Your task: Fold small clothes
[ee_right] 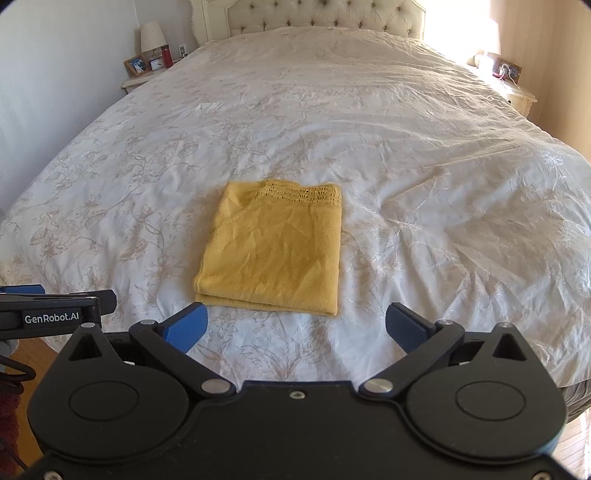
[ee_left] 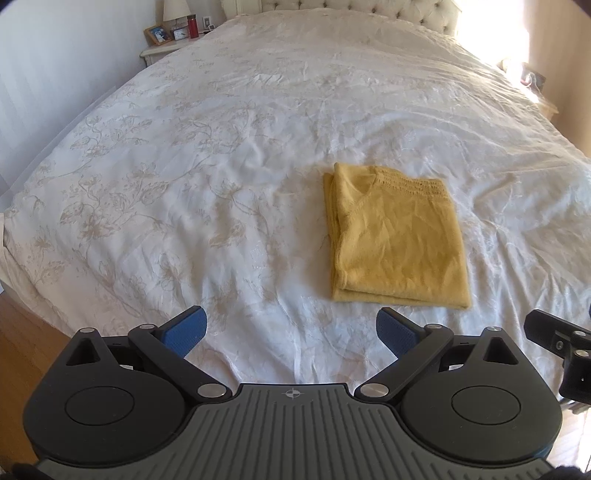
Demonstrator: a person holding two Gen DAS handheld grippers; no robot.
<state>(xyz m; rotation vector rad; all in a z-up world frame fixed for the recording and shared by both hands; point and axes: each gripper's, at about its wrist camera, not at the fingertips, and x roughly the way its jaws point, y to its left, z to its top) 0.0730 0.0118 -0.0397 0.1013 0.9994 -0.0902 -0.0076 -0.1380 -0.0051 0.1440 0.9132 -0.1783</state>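
On the floral bedspread (ee_right: 406,155) our yellow knit top (ee_right: 273,254) lies folded square near the foot, within reach; left claw (ee_left: 291,334) and right claw (ee_right: 295,328) hover wide, empty.

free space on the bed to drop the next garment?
Bare bedspread right of the folded yellow top, left of it, and beyond it up to the headboard. Tightest: the strip between its near edge and the open left gripper and right gripper.
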